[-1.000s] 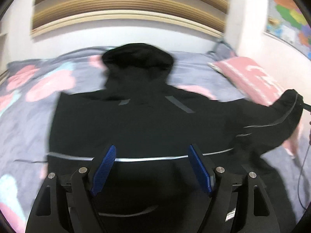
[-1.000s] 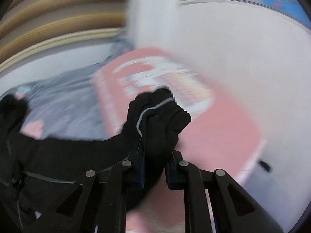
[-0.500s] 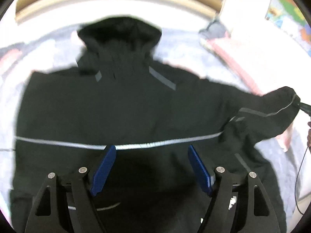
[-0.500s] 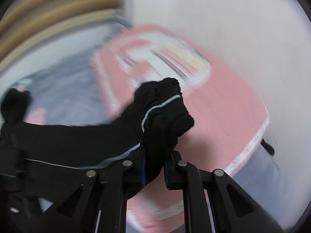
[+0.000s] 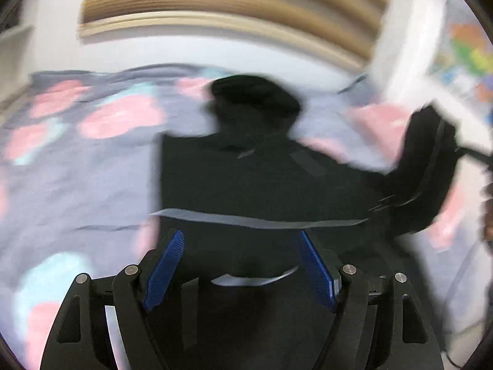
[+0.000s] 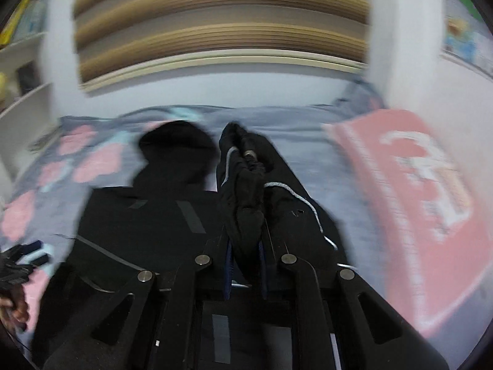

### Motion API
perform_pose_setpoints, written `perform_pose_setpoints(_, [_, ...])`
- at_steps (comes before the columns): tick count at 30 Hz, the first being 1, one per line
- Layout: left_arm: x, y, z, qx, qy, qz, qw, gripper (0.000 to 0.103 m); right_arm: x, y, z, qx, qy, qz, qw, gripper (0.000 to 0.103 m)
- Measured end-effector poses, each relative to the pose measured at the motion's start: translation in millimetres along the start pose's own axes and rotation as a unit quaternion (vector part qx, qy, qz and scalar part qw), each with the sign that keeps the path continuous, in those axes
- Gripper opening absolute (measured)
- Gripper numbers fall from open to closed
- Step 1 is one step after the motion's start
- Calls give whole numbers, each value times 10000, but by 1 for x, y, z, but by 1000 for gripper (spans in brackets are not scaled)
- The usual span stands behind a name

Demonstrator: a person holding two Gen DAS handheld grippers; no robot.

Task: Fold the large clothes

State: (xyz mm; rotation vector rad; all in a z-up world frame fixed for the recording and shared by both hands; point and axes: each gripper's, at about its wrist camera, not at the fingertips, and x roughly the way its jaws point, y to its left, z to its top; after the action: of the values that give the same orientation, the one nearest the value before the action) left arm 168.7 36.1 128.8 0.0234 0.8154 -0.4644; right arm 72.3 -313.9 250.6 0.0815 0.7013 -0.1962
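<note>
A black hooded jacket (image 5: 262,185) with grey reflective stripes lies on the bed, hood (image 5: 255,95) pointing away. My left gripper (image 5: 240,265) is open and empty above the jacket's lower part. My right gripper (image 6: 245,265) is shut on the cuff of the jacket's right sleeve (image 6: 243,185) and holds it lifted over the jacket's body (image 6: 154,222). In the left wrist view the raised sleeve (image 5: 428,166) hangs at the right. Both views are blurred by motion.
The bed has a grey-blue cover with pink and teal flowers (image 5: 92,160). A pink pillow (image 6: 416,191) lies at the right by a white wall. A wooden headboard (image 6: 215,43) stands behind. The left gripper (image 6: 21,262) shows at the far left of the right wrist view.
My right gripper has swung the sleeve cuff from over the pink pillow to above the jacket's body. My left gripper has pulled back and shifted right; it stays open.
</note>
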Motion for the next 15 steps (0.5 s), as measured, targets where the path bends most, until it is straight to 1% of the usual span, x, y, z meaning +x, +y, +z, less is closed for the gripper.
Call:
perform_pose_setpoints(1, [-6,4,-4,67,51,289,9995,77,3,19,0,-86,-3,95,9999,15])
perform_pose_setpoints(2, [-14,7,-7,95,-14,251,9996,77,9,46,-1,-229,-4,208,9995,15])
perform_pose_setpoints(3, [-20,11,-10,100,-65,138,9998,77,15,75,-2,-381,5,391,9985,15])
perform_pose_setpoints(4, [-27,15,-13,99,-96,35,9999,77,18,89,-3,-446,14,525,9976,15])
perform_pose_setpoints(5, [-32,18,-16,103,-114,-3,9999,77,25,114,-5,-538,46,740,9958,15])
perform_pose_setpoints(7, [-40,23,-22,163,-157,-2,9997,77,41,150,-8,-631,176,979,9930,15])
perform_pose_setpoints(9, [-40,28,-26,231,-152,26,9996,77,65,187,-15,-677,390,1175,9900,15])
perform_pose_setpoints(11, [-38,30,-31,257,-105,26,9996,77,89,212,-23,-666,587,1338,9870,15])
perform_pose_setpoints(13, [-37,36,-37,261,-32,70,9996,77,116,229,-32,-649,785,1471,9839,17])
perform_pose_setpoints(15, [-33,44,-43,250,61,88,9996,77,149,246,-46,-597,1046,1462,9819,19])
